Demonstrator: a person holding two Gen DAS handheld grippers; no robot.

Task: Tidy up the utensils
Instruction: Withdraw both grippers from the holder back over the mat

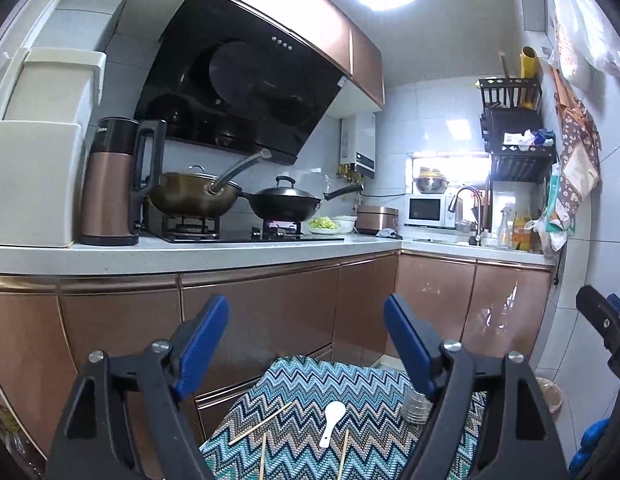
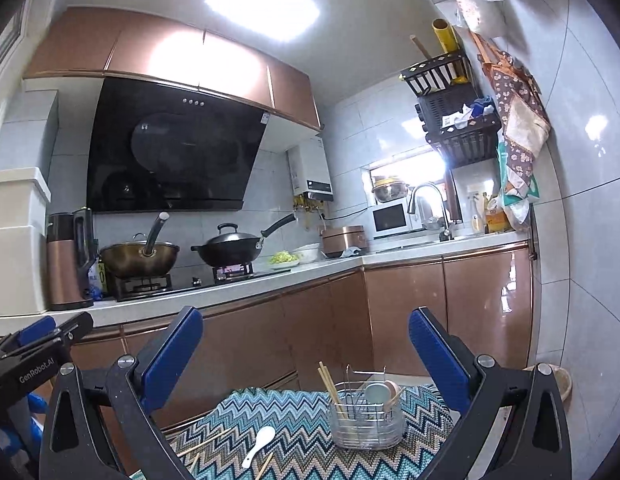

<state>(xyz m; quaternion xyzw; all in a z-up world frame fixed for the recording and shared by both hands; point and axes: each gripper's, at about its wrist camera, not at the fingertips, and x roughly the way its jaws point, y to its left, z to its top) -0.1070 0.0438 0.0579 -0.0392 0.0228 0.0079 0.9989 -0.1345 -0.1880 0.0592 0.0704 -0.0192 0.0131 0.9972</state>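
A white ceramic spoon (image 1: 333,420) (image 2: 260,444) lies on a table covered by a zigzag cloth (image 1: 310,380) (image 2: 294,408). Loose wooden chopsticks (image 1: 262,422) (image 2: 206,442) are scattered around the spoon. A clear utensil holder with a wire frame (image 2: 365,420) stands at the cloth's right, with chopsticks and spoons upright inside. In the left wrist view the holder (image 1: 417,406) is mostly hidden behind a finger. My left gripper (image 1: 306,312) is held level above the near cloth, open and holding nothing. My right gripper (image 2: 306,320) is level beside it, also open with nothing between its fingers.
Copper-fronted cabinets (image 1: 270,312) and a white counter (image 1: 190,256) run behind the table. On the counter are a kettle (image 1: 110,184), a brass wok (image 1: 194,196) and a black wok (image 1: 284,200). A sink tap (image 2: 429,208) is at the back right. A woven basket (image 2: 559,384) sits by the right wall.
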